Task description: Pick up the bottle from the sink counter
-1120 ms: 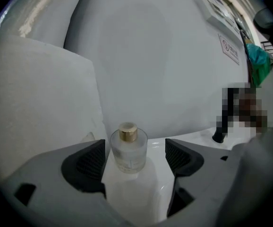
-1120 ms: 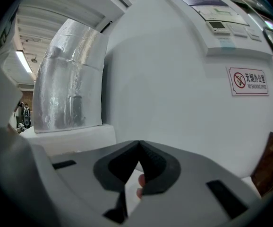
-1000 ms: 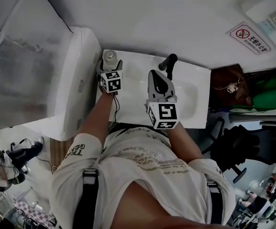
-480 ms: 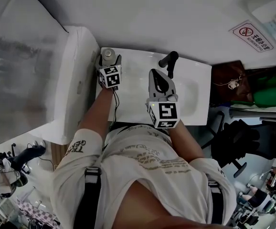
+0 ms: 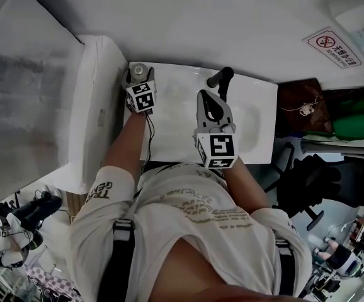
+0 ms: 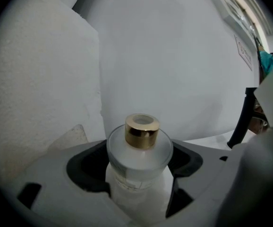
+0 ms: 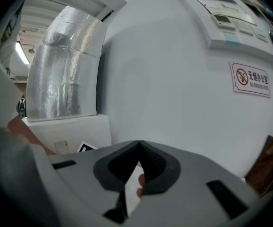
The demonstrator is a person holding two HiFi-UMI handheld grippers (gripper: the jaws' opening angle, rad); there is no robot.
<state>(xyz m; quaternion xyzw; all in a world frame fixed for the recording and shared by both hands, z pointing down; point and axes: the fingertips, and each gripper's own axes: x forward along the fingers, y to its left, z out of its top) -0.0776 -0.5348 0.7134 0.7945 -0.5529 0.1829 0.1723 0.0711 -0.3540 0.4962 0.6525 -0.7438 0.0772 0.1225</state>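
The bottle, frosted with a gold cap, stands upright at the far left corner of the white desk, close to the wall. The left tool has its two jaws closed in on the bottle's body from either side, the dark pads pressed against it below the shoulder, while the cap and shoulder rise clear above them. From above, only the top of the bottle shows past the marker cube.

Hard against that corner on the left sits a tall white ledge, leaving the left tool little room on that side. To the right of the bottle a black faucet rises at the back edge of the desk, with the sink basin beyond it.

The right tool hangs over the middle of the desk, just beside the faucet and well apart from the bottle; its jaws meet at the tips with nothing between them. Ahead of it are a foil-wrapped duct and a no-smoking sign on the wall.
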